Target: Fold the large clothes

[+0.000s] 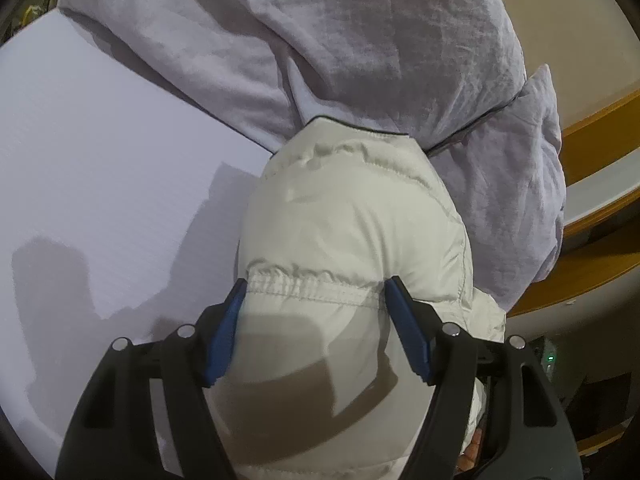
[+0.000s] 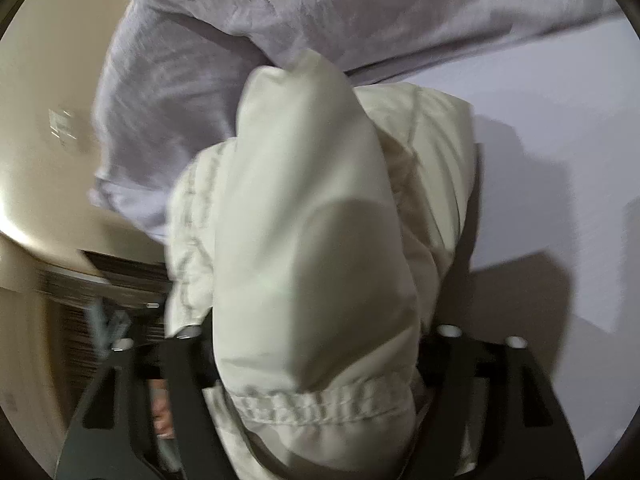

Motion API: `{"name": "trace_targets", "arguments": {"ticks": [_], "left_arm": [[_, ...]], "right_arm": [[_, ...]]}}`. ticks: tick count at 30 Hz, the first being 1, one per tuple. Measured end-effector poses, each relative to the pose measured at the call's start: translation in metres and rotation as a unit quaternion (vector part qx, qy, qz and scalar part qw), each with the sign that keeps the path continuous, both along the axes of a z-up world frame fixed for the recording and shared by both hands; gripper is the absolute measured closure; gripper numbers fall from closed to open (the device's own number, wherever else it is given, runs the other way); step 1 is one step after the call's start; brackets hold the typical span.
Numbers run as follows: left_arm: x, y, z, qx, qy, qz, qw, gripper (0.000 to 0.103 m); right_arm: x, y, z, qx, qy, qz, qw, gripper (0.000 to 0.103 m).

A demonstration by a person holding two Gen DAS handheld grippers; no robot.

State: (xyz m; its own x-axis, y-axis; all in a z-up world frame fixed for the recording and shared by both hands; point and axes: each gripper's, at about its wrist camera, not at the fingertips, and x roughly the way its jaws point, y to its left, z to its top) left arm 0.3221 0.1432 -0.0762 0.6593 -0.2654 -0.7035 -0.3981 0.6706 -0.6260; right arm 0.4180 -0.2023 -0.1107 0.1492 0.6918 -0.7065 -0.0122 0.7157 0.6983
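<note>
Between the left gripper's (image 1: 316, 312) blue pads sits the white puffer jacket's (image 1: 352, 220) elastic hem, squeezed wide; the right gripper (image 2: 316, 360) clamps another bulge. Slippery padding could squirm free mid-fold.

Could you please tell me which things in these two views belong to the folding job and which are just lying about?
Part of the job:
white puffer jacket, its bulk between both grippers' fingers
left gripper
right gripper, fingertips hidden by fabric
white bed surface

Just lying about:
lavender duvet
wooden shelving
</note>
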Motion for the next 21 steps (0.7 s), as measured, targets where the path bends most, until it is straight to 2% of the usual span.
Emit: {"name": "trace_targets", "arguments": {"ticks": [4,7,8,10,13,16,19,21], "left_arm": [[0.002,-0.009,0.023,0.066,-0.004,0.003,0.9978,0.032],[0.003,-0.02,0.046,0.13,-0.023,-0.001,0.9913,0.027],[0.003,-0.027,0.054,0.152,-0.029,-0.005,0.988,0.026],[0.006,-0.044,0.067,0.198,-0.04,-0.022,0.9791,0.023],[0.01,-0.075,0.077,0.261,-0.052,-0.045,0.9628,0.022],[0.013,-0.095,0.075,0.297,-0.053,-0.064,0.9511,0.022],[0.016,-0.103,0.067,0.315,-0.041,-0.072,0.9454,0.022],[0.018,-0.104,0.059,0.329,-0.029,-0.072,0.9411,0.022]], "right_arm": [[-0.009,-0.013,0.021,-0.087,-0.049,-0.004,0.995,0.014],[-0.012,-0.015,0.039,-0.139,-0.085,-0.009,0.987,0.014],[-0.015,-0.014,0.047,-0.161,-0.101,-0.012,0.982,0.014],[-0.021,-0.015,0.065,-0.221,-0.152,-0.027,0.963,0.014],[-0.025,-0.01,0.08,-0.237,-0.186,-0.026,0.953,0.014],[-0.029,0.0,0.084,-0.237,-0.206,0.0,0.949,0.015],[-0.033,0.024,0.079,-0.243,-0.214,0.024,0.946,0.028],[-0.034,0.037,0.071,-0.251,-0.211,0.036,0.944,0.031]]}}
